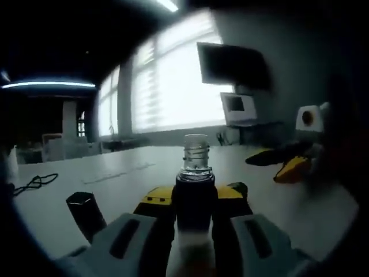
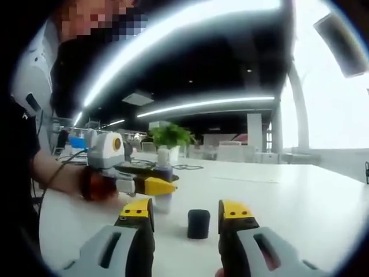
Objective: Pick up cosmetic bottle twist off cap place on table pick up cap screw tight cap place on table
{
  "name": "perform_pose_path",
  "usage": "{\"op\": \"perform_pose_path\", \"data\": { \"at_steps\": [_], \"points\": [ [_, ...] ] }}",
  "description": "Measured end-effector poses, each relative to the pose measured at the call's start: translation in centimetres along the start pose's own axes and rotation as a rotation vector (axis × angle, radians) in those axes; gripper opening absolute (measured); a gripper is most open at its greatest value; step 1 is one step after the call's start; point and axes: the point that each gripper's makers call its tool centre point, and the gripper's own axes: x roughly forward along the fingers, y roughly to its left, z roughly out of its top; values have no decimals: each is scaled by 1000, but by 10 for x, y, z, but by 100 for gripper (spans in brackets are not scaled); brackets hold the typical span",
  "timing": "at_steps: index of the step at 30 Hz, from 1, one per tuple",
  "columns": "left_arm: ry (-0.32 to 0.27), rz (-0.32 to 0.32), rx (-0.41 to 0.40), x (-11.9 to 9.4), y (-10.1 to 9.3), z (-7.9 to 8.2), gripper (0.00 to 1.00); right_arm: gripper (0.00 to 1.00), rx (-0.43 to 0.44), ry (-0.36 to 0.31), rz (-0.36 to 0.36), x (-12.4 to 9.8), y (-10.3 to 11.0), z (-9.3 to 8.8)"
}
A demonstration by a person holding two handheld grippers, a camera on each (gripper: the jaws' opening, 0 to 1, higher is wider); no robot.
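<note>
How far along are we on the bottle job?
Done: the small black cap is off, standing on the white table; the dark cosmetic bottle with a clear threaded neck is bare. In hand: left gripper clamps the bottle; right gripper is open around the cap. Left: grasp, screw tight, set down.

- Left gripper view is dim; the window blows out white and backlights everything.
- Near jaws blur.
- Right gripper view is brighter; ceiling light strips glare.
- Fisheye bends the edges.
</note>
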Motion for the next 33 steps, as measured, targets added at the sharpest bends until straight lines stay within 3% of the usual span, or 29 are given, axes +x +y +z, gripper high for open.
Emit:
{"op": "perform_pose_path", "data": {
  "at_steps": [7,9,19,33],
  "points": [
    [9,-6,-48,0,-1,-1,14,36,8,-3,-5,0,-2,1],
    [6,-31,0,0,-5,1,14,36,9,-6,-5,-1,-2,1],
    [5,-117,-69,-9,-18,2,14,35,10,-4,-13,-1,-4,1],
    [-60,-180,-80,-49,-30,16,14,33,10,-3,-16,0,-5,1]
  ]
}}
